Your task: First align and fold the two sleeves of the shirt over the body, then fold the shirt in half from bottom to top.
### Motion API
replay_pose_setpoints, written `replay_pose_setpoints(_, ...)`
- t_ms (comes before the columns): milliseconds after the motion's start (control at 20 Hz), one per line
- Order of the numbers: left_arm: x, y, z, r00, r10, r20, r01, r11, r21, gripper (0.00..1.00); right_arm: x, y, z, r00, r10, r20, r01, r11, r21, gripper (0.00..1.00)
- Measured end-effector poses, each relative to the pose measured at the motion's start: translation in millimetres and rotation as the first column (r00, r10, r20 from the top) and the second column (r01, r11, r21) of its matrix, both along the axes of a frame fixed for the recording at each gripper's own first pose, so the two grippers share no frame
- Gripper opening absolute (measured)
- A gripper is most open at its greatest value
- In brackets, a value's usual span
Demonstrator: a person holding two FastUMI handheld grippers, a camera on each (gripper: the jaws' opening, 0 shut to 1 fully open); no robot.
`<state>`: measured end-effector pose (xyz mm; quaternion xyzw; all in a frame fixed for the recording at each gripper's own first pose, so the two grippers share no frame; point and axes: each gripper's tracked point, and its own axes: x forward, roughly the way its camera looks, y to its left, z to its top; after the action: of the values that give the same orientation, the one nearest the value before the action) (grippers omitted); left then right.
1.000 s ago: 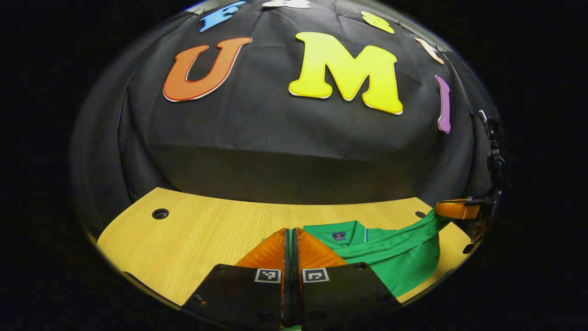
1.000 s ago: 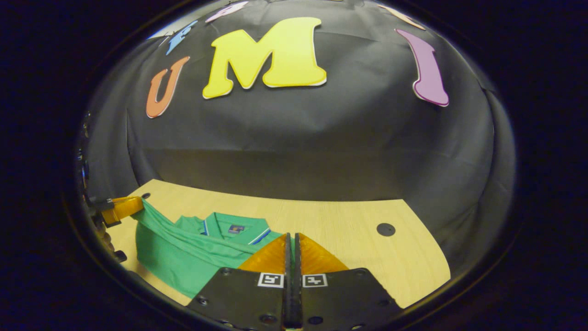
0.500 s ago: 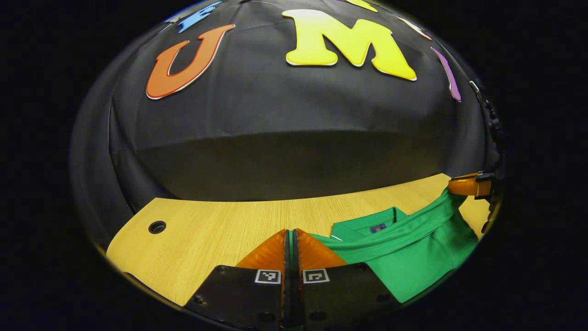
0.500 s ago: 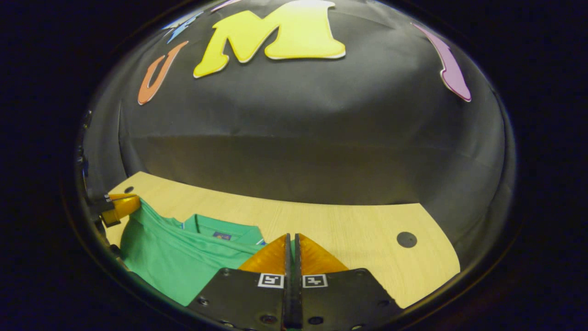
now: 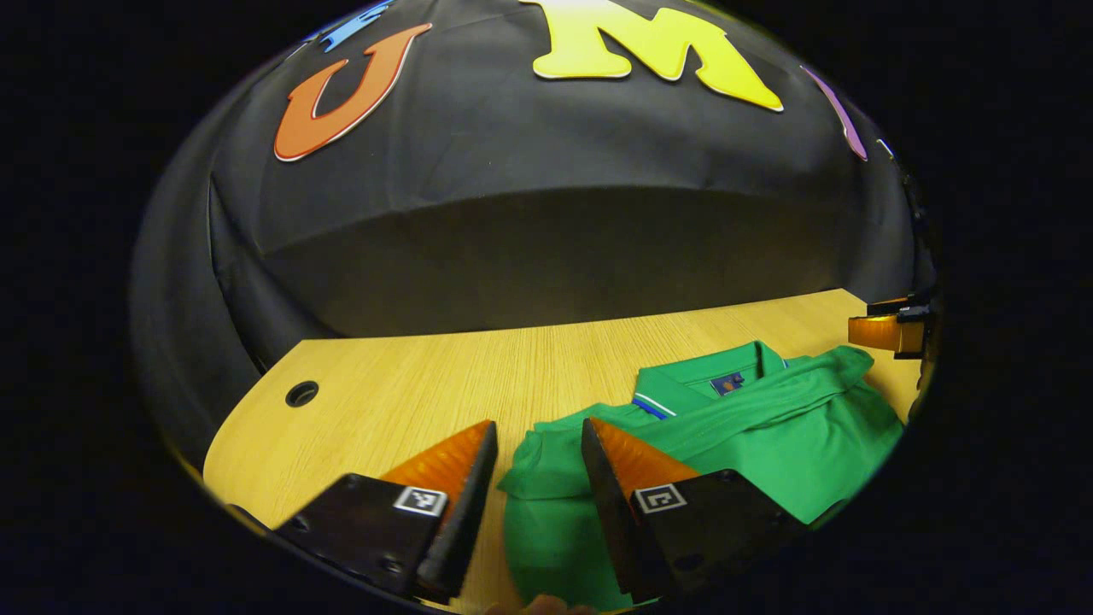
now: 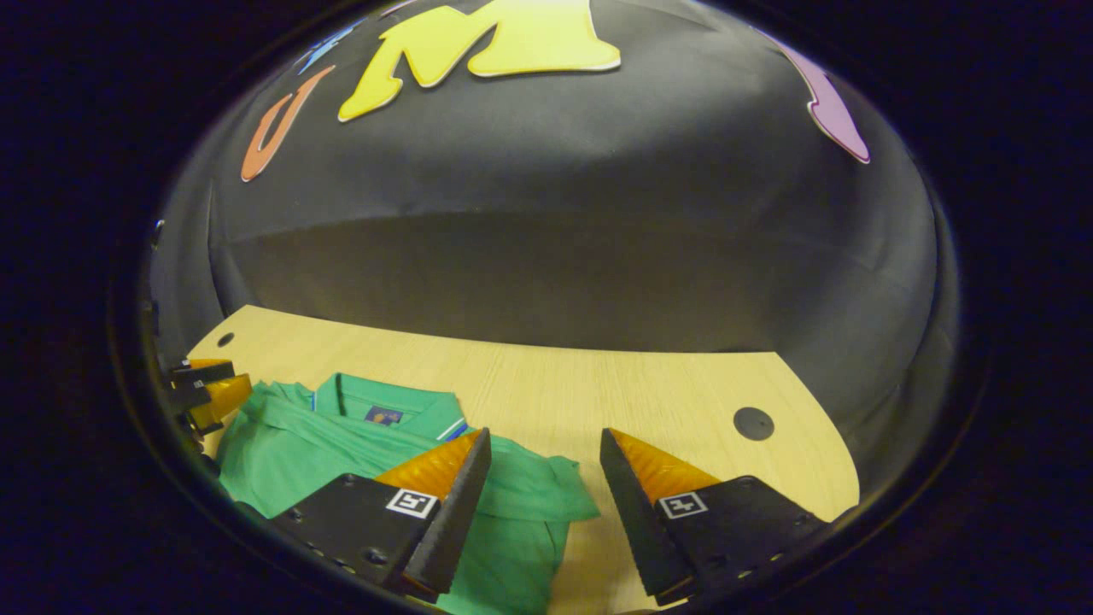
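With both my jaws wide and empty, the shirt [image 5: 751,436] lies folded on the surface [image 5: 444,384], collar at twelve o'clock.

Light fell from above and lit the pale wood-grain surface [image 5: 478,376] evenly, while the black cloth wall [image 6: 546,256] behind it stayed dim, with a darker band along its foot. The green folded polo shirt [image 5: 768,436] showed saturated and sharp, without glare. Both fisheye views bent strongly at their edges, curving the surface's far rim. The left tongs [image 5: 534,465] and right tongs [image 6: 542,474] sat close to the lens, slightly soft.
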<state>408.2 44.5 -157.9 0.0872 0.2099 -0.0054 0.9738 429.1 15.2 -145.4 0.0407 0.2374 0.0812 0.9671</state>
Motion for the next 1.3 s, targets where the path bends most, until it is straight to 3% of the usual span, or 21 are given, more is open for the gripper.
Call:
replay_pose_setpoints(50,-5,1,4,1.000,0.013,-0.002,-0.013,1.000,-0.015,0.82,-8,-2,4,1.000,0.001,-0.001,-0.001,1.000,-0.007,0.79)
replay_pose_setpoints(100,-10,-1,9,1.000,0.017,0.002,-0.017,0.999,-0.039,0.86,-18,-6,8,1.000,-0.001,0.004,0.002,1.000,-0.019,0.83)
replay_pose_setpoints(150,-19,-4,17,1.000,0.014,0.009,-0.014,0.998,-0.064,0.91,-25,-9,16,1.000,-0.003,0.015,0.004,1.000,-0.027,0.98)
replay_pose_setpoints(250,-37,-8,30,1.000,0.014,0.021,-0.013,0.996,-0.084,0.99,-46,-16,32,0.999,-0.012,0.035,0.012,1.000,-0.022,0.97)
replay_pose_setpoints(700,-180,-29,152,0.976,0.020,0.215,-0.009,0.999,-0.052,0.99,-184,-54,124,0.976,-0.056,0.209,0.044,0.997,0.061,0.98)
replay_pose_setpoints(850,-238,-35,186,0.955,0.037,0.294,-0.030,0.999,-0.026,0.98,-232,-64,145,0.956,-0.053,0.287,0.049,0.999,0.022,0.97)
replay_pose_setpoints(1300,-352,-85,211,0.926,-0.003,0.378,-0.001,1.000,0.011,0.98,-350,-91,171,0.918,-0.067,0.391,0.063,0.998,0.025,0.97)
